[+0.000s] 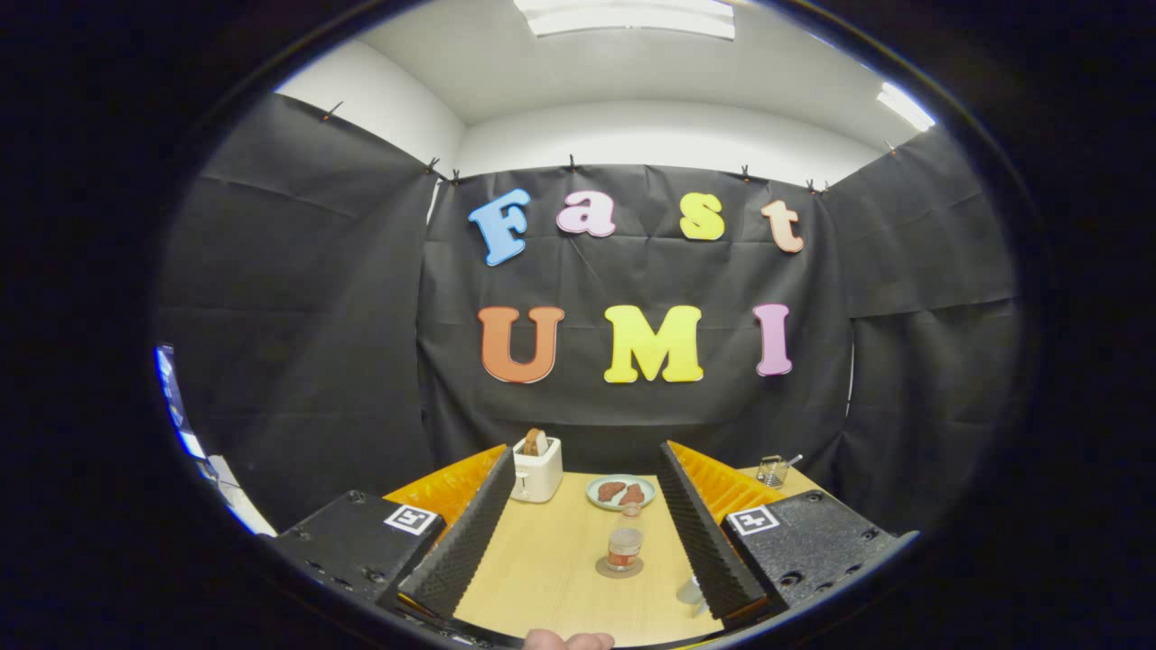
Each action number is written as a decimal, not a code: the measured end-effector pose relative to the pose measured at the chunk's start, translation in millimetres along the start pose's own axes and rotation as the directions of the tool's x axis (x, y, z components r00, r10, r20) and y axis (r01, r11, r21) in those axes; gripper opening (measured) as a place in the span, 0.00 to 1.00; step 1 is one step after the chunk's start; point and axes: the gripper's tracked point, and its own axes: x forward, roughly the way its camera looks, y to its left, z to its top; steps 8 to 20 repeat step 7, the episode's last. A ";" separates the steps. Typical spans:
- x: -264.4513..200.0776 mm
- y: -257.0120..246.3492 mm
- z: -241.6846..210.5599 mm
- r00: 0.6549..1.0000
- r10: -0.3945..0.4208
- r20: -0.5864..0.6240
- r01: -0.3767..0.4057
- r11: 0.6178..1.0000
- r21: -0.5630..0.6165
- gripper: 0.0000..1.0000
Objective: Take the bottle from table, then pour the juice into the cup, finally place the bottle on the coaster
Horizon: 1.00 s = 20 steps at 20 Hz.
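The gripper point(582, 506) stands wide open above the light wooden bench point(551, 578), its two black ribbed fingers point(465, 542) spread well apart and holding nothing. Each finger has an orange ridged outer side and a black base block with a small square black-and-white marker on top.

Between the fingers and a little ahead of them, nearer the right finger than the left, stands the small clear bottle with reddish-orange juice point(624, 548). It is upright, its pale cap on, and it rests on a round dark brown coaster point(619, 569) that shows as a thin ring around its foot. The bottle touches neither finger.

Just inside the right finger, low by its base, a small piece of a clear cup point(691, 591) shows, mostly hidden behind the finger, so its shape cannot be told fully.

Beyond the bottle, further along the gap between the fingers, lies a pale green round plate point(596, 492) with two reddish-brown pieces of food on it. Left of the plate, close to the left finger's tip, stands a white toaster point(536, 474) with a slice of brown bread sticking up from its slot. Beyond the right finger, off to its outer side, sits a small wire holder point(772, 469) with a utensil in it.

At the near edge of the bench, a bit of a person's hand point(569, 640) shows.
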 end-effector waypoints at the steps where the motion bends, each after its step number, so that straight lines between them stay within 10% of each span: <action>1: 0.0 1.5 -0.9 1.000 0.004 0.000 -0.004 1.000 -0.002 1.00; 20: 2.4 8.9 -9.8 0.999 0.031 -0.032 -0.032 0.999 -0.003 1.00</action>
